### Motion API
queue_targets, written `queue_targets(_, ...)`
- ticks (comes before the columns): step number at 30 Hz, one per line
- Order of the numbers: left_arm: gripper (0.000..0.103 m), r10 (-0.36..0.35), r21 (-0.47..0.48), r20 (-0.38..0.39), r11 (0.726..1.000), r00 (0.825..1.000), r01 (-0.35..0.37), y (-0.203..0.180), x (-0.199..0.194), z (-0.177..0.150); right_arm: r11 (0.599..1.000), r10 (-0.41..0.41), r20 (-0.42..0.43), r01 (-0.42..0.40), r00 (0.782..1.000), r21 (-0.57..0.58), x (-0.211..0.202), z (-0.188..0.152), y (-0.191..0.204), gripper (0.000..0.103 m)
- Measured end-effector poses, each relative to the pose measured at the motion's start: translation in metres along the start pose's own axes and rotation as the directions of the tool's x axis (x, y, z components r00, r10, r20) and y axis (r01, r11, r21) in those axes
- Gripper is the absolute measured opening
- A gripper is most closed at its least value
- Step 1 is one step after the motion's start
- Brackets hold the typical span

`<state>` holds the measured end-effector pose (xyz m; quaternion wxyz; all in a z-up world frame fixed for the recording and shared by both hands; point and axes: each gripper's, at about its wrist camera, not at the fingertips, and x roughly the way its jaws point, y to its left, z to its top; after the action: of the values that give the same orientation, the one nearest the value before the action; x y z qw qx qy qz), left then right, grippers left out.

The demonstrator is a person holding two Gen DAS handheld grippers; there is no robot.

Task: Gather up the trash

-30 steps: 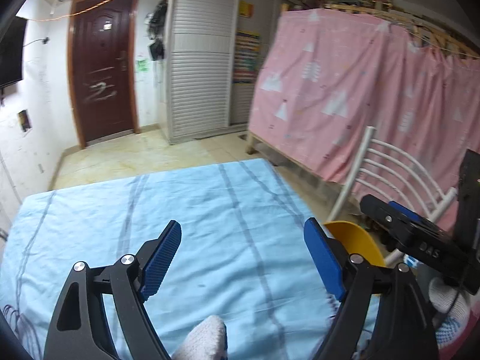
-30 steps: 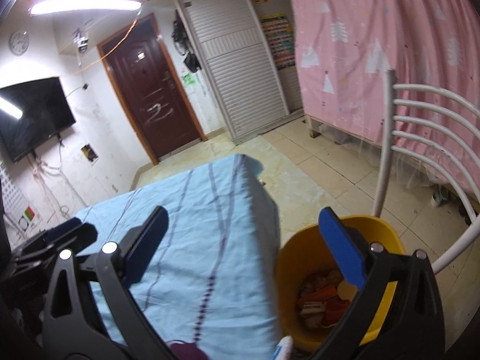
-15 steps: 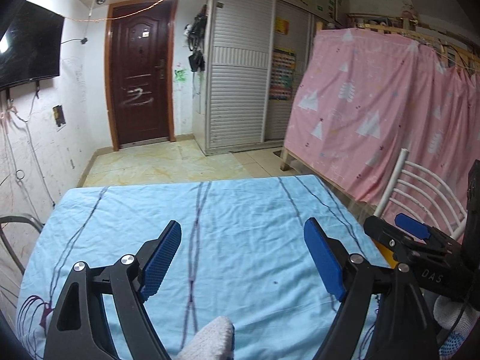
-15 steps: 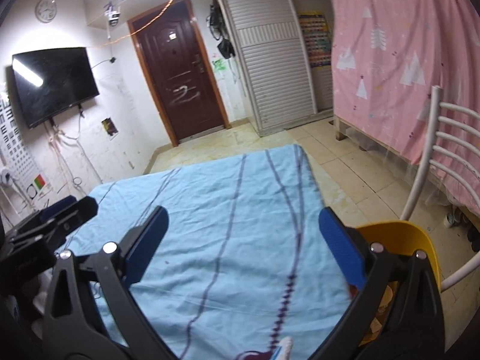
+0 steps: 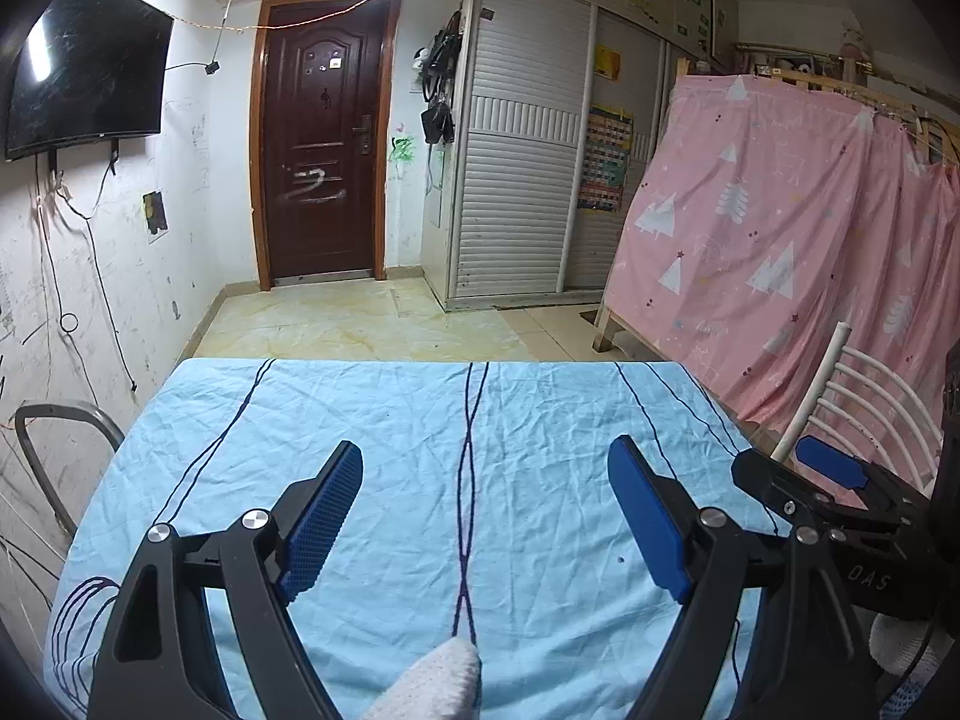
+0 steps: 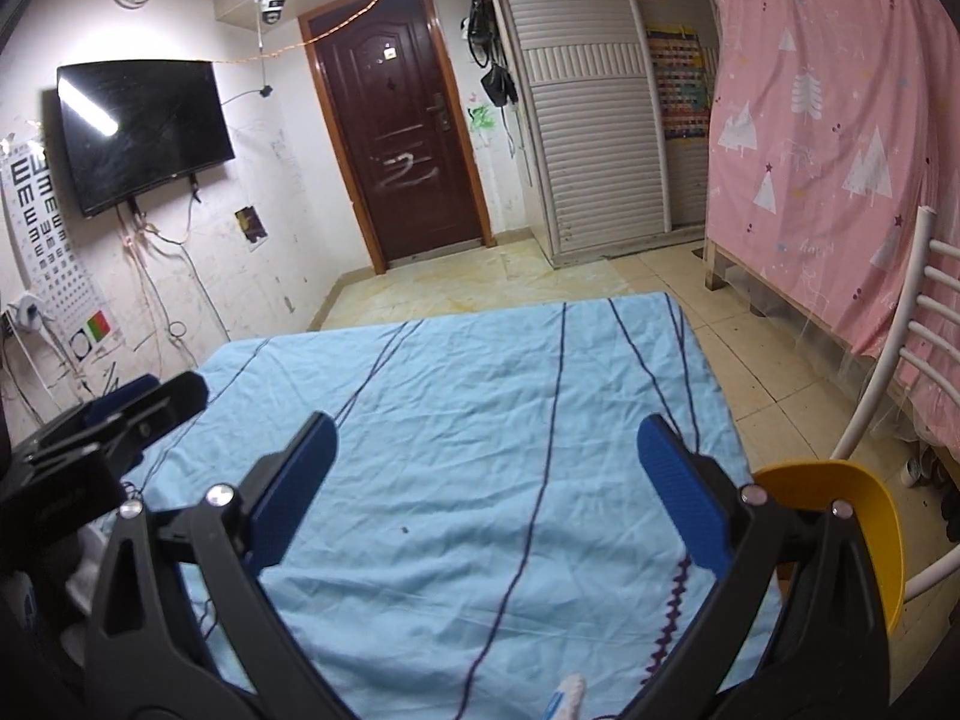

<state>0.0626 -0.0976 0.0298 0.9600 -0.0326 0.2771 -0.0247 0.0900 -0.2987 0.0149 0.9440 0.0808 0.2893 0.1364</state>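
blue cloth (image 5: 420,420) under both wide-open grippers, left (image 5: 486,516) and right (image 6: 486,474); yellow bin (image 6: 864,516) beside it.

Black hand-held gripper (image 5: 486,510), blue pads (image 5: 321,516)

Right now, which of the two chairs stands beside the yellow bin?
The white chair with curved back bars, right of the table, stands beside the yellow bin. The bare grey metal chair is at the table's left side.
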Motion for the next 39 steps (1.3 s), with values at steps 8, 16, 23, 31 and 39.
queue_targets(8, 0.075, 0.011, -0.012, 0.000, 1.000, 1.000, -0.011, 0.008, 0.000, -0.001, 1.000, 0.005, -0.008, -0.005, 1.000, -0.021, 0.004, 0.001, 0.011, 0.097)
queue_targets(16, 0.075, 0.018, -0.028, -0.004, 0.999, 1.000, -0.018, 0.014, 0.001, -0.001, 0.999, 0.006, -0.012, -0.006, 1.000, -0.033, 0.008, 0.001, 0.019, 0.097)
queue_targets(23, 0.075, 0.025, -0.036, -0.007, 0.999, 1.000, -0.025, 0.019, 0.003, -0.002, 0.999, 0.008, -0.018, -0.009, 1.000, -0.038, 0.011, 0.000, 0.022, 0.097)
queue_targets(31, 0.075, 0.028, -0.041, -0.002, 0.999, 1.000, -0.028, 0.021, 0.004, -0.004, 0.999, 0.009, -0.022, -0.010, 1.000, -0.043, 0.013, -0.001, 0.026, 0.097)
queue_targets(39, 0.075, 0.023, -0.052, -0.015, 0.998, 1.000, -0.024, 0.025, 0.007, -0.005, 0.999, 0.009, -0.022, -0.010, 1.000, -0.046, 0.014, -0.002, 0.027, 0.097)
